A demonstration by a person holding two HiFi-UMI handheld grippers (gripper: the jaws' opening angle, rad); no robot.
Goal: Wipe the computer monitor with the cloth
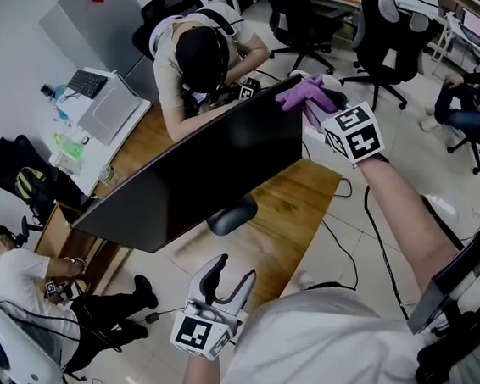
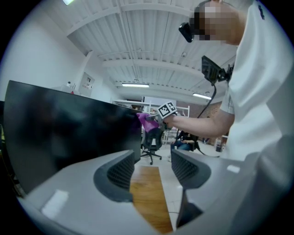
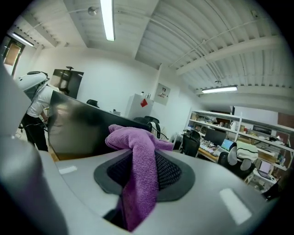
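Observation:
A wide black monitor (image 1: 196, 179) stands on a wooden desk (image 1: 289, 216), its screen dark. My right gripper (image 1: 320, 106) is shut on a purple cloth (image 1: 306, 95) and holds it against the monitor's upper right corner. In the right gripper view the cloth (image 3: 138, 170) hangs pinched between the jaws, with the monitor (image 3: 80, 131) just beyond. My left gripper (image 1: 228, 282) hovers open and empty below the screen, near the desk's front edge. Seen from the left gripper view, the monitor (image 2: 69, 137) fills the left side, while the cloth (image 2: 147, 121) sits at its far corner.
The monitor's round foot (image 1: 232, 215) rests on the desk. A person (image 1: 200, 55) leans over the desk behind the screen. Office chairs (image 1: 390, 35) stand at the back right. A second monitor (image 1: 469, 261) stands at the lower right, and another person (image 1: 27, 277) sits at the left.

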